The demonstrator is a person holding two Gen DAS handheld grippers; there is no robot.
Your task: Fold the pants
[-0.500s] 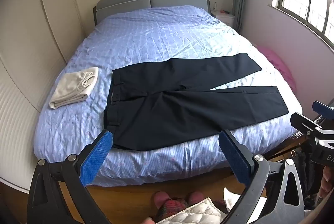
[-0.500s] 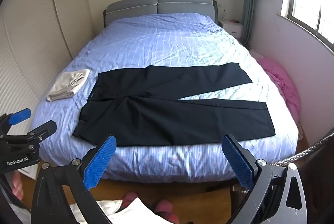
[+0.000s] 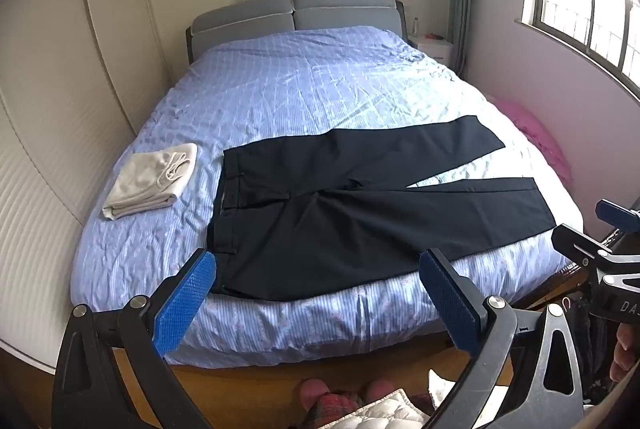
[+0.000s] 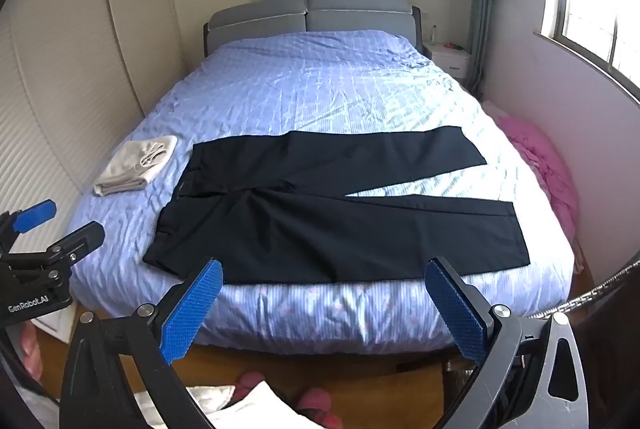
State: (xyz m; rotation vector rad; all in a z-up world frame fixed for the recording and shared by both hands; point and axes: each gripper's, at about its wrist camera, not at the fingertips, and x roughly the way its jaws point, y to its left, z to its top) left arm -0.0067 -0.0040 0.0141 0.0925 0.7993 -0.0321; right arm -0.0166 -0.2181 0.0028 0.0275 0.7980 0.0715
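While both claws gape empty, left claw (image 3: 318, 263) hides pants (image 3: 360, 213) hem corner; right claw (image 4: 324, 273) likewise.

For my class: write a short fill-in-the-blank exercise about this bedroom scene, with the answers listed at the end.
1. The dark pants lie spread flat on the ____.
2. The folded beige garment lies beside the pants' ____ end.
3. The blue pads of the left hand-held gripper stand wide ____, holding nothing.
4. The pink fabric lies between the bed and the wall with the ____.

Answers: bed; waistband; apart; window
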